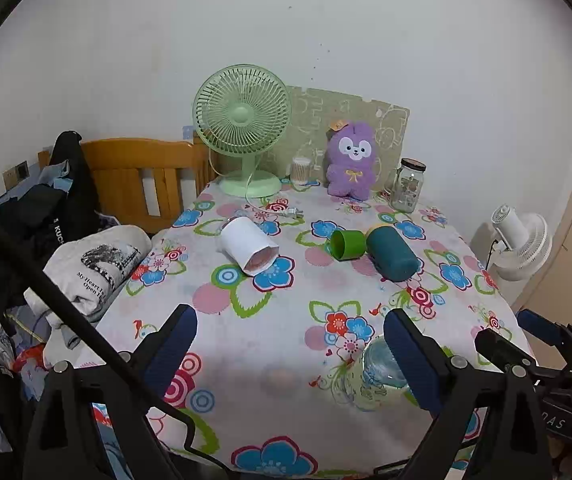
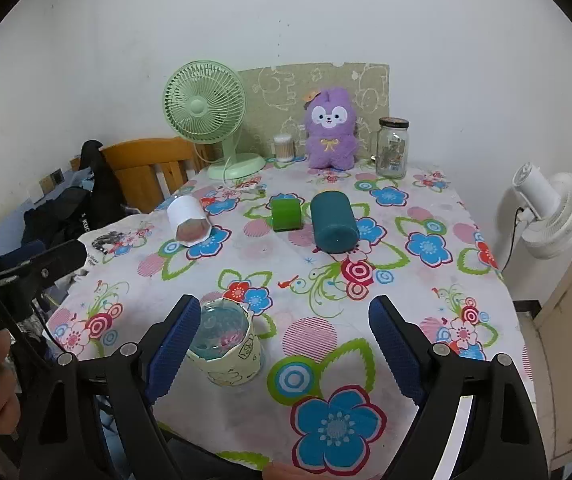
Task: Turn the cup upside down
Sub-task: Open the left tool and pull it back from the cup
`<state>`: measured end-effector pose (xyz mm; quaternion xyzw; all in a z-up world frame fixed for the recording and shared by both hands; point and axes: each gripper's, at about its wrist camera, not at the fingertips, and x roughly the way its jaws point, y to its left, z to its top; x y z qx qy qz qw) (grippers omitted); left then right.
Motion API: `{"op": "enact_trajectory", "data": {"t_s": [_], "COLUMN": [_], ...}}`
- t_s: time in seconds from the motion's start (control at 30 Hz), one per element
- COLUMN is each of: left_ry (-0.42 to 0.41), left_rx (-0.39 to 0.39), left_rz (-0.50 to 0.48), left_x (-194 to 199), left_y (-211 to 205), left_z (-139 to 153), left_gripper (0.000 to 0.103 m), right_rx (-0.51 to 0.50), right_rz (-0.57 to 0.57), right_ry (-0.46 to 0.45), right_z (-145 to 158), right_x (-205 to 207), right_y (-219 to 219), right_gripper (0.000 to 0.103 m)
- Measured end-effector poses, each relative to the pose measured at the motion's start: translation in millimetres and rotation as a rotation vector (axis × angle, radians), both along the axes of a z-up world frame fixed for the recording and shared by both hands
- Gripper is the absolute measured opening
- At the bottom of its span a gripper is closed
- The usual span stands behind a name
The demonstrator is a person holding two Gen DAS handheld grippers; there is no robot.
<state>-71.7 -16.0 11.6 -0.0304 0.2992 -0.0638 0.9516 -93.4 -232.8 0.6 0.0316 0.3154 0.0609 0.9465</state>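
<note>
Jaws wide on both grippers, round clear glass cup [image 2: 225, 350] upside down

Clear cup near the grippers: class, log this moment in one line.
clear cup: upright, ungripped | left gripper: open | right gripper: open | flip: not done

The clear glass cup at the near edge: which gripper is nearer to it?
Right. The right gripper has the glass cup beside its left finger; the left gripper sits further left.

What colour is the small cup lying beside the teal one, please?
Bright green plastic cup, clearest in the right wrist view.
</note>
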Motion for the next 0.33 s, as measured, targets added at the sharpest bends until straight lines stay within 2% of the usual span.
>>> {"op": "enact_trajectory", "data": {"t_s": [0.33], "left_ry": [-0.016], "left_rx": [-0.008], "left_rz": [0.025], "left_x": [-4.8], "left_y": [4.7], "left_z": [0.6], "left_gripper": [0.096], "right_rx": [-0.014], "right_rz": [-0.003], "right_ry": [-0.006], "right_z": [4.6], "right_x": [-7.0], "right_y": [7.1], "right_gripper": [0.088]}}
